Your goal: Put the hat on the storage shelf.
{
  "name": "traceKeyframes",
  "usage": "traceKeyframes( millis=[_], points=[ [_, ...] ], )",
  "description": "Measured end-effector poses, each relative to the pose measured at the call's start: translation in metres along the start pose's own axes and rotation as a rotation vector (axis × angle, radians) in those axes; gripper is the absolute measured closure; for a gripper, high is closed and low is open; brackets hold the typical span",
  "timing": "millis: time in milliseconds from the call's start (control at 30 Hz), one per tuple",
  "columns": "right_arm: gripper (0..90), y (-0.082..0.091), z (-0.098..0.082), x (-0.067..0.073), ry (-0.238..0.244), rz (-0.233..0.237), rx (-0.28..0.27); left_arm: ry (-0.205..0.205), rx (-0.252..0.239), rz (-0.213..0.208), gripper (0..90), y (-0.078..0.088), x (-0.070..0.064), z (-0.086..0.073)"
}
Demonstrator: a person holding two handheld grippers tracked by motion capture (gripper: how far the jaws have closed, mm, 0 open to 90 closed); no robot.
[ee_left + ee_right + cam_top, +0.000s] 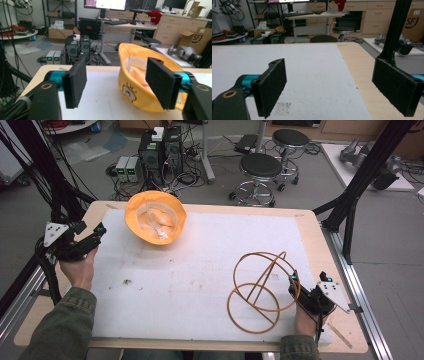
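Observation:
A yellow-orange hat (155, 217) lies crown-down on the white mat (190, 270) near the table's far left. In the left gripper view the hat (130, 92) sits just ahead, a small printed figure on its side. My left gripper (97, 232) hovers at the mat's left edge, a short way from the hat; its jaws (117, 85) stand wide apart with nothing between them. A brown wire frame of rings (259, 287) stands at the near right. My right gripper (295, 287) rests beside that frame, open and empty (332, 85), facing across the mat (312, 75).
The wooden table (310, 235) shows bare strips around the mat. Black frame posts (350, 210) rise at the right corner, and another stands at the left. Beyond the far edge are two stools (260, 167) and computer boxes (160, 150) on the floor.

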State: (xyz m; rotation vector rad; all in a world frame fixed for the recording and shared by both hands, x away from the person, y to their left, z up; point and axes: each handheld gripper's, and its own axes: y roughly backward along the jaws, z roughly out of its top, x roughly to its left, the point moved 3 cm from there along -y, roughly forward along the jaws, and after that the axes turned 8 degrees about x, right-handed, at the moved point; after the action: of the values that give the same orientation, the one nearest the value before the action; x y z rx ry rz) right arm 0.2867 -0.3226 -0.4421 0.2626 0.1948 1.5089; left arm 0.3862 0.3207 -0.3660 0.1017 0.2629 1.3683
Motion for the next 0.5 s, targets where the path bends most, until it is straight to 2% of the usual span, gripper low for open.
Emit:
traceKeyframes(
  millis=[133,200,333,500],
  points=[
    [11.3,-0.002,0.000,-0.001,-0.006,-0.005,-0.006,0.015,-0.016,-0.021,36.5,-0.012,0.000,0.007],
    [11.3,-0.002,0.000,0.000,-0.008,0.000,-0.005,-0.001,-0.003,-0.022,36.1,-0.019,-0.002,0.011],
    [11.3,-0.001,0.001,0.001,-0.002,0.000,-0.009,0.002,0.023,-0.044,31.1,-0.031,-0.007,0.022],
    [11.3,-0.001,0.000,0.002,-0.002,0.006,-0.007,0.021,0.041,-0.043,30.9,-0.047,-0.004,0.037]
  ],
)
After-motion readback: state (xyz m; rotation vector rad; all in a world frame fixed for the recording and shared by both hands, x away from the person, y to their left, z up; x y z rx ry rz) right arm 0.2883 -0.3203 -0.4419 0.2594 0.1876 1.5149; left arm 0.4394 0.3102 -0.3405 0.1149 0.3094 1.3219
